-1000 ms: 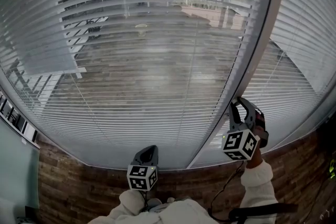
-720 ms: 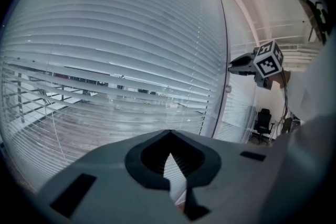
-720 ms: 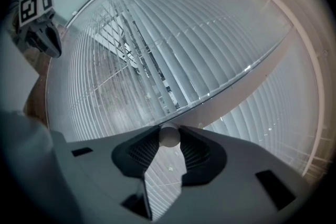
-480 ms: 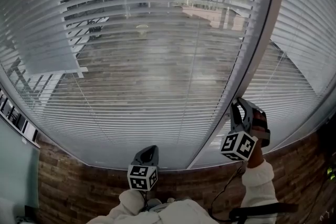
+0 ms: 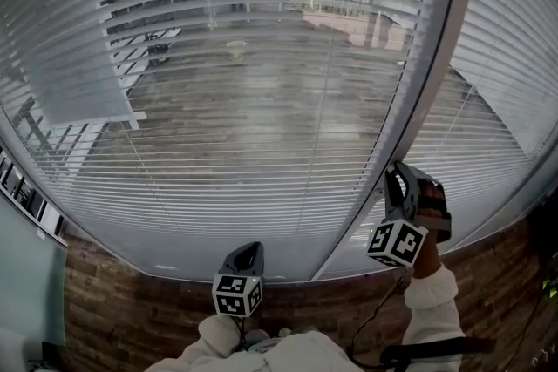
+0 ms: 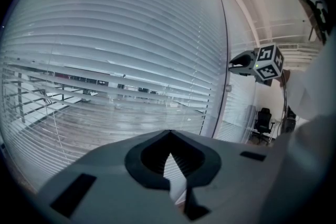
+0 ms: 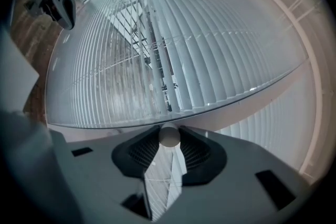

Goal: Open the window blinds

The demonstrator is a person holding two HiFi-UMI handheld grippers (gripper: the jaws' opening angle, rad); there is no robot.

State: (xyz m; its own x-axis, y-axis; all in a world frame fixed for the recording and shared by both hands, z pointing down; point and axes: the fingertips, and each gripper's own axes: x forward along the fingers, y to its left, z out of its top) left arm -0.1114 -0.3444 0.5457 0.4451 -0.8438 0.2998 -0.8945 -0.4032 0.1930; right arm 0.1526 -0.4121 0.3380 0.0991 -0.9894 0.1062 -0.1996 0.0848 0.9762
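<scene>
White slatted blinds [image 5: 261, 100] cover the big window, and their slats are tilted so a wooden deck shows through. My right gripper [image 5: 394, 172] is up at the window post, lying on its side. It is shut on the rounded end of the blind's tilt wand [image 7: 169, 134], which sits between the jaw tips [image 7: 169, 140]. My left gripper [image 5: 253, 248] hangs low in front of the sill. Its jaws [image 6: 169, 134] meet at the tips with nothing between them. It also shows in the right gripper view [image 7: 62, 8].
A grey window post [image 5: 440, 57] separates this blind from a second blind [image 5: 501, 100] on the right. Below the sill is a brick-patterned wall [image 5: 131, 309]. An office chair [image 6: 262, 119] stands further right in the room.
My right gripper has rolled a little about its own axis on the wand; its marker cube has turned. The left gripper has kept still. The slats look about the same.
</scene>
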